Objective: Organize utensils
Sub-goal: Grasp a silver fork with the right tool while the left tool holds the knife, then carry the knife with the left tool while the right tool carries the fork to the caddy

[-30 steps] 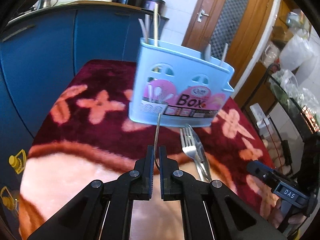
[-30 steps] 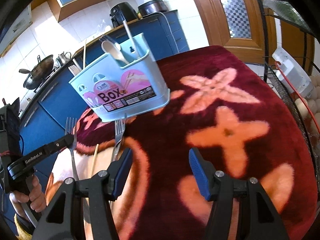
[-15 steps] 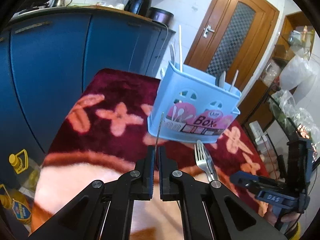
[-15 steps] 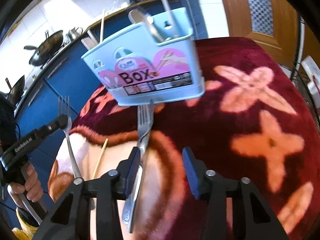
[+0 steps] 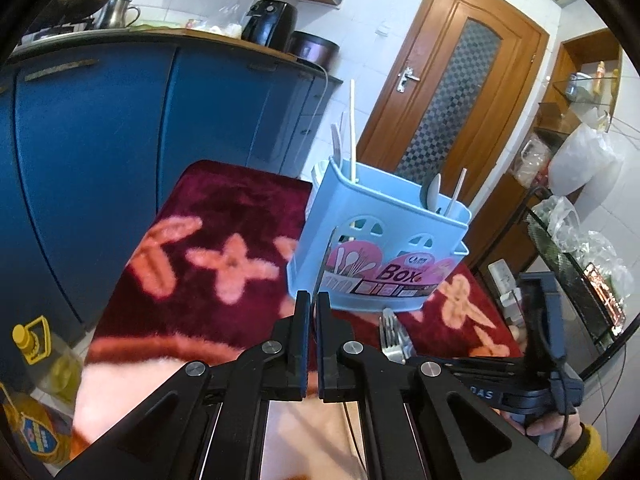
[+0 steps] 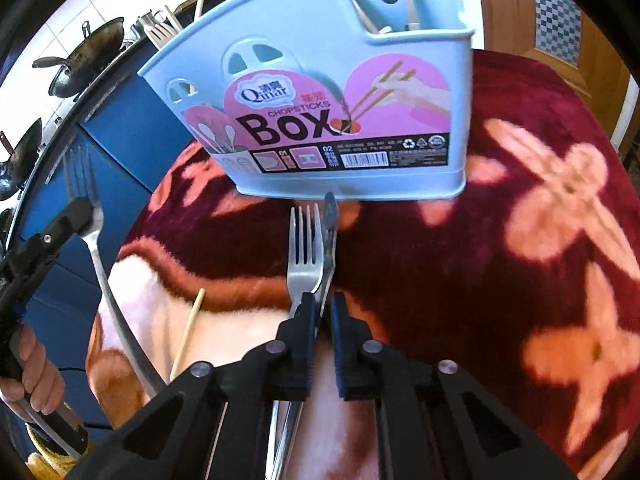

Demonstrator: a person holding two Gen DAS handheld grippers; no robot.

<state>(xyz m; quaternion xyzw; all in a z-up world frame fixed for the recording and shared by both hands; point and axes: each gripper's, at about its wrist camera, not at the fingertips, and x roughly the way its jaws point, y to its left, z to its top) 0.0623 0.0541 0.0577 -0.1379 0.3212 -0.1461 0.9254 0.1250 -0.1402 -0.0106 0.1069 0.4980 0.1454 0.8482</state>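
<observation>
Closing since the earlier frame, my right gripper (image 6: 319,308) now pinches the fork (image 6: 305,256) below the box (image 6: 320,80), left fingers (image 5: 301,312) clamp another fork (image 6: 94,236); both, plus a chopstick (image 6: 188,330), remain unstowed.

Blue cabinets (image 5: 120,128) under wooden countertop, left. White tiled wall (image 5: 360,32) behind. Wooden door (image 5: 452,92) with patterned glass panel, right of centre. Woks (image 6: 86,66) on stove. Bright daylight. Wire rack (image 5: 580,280) with bags, far right.

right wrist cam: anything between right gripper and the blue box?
Right wrist view: only the fork and a second utensil lying on the blanket, between right gripper and blue box.
</observation>
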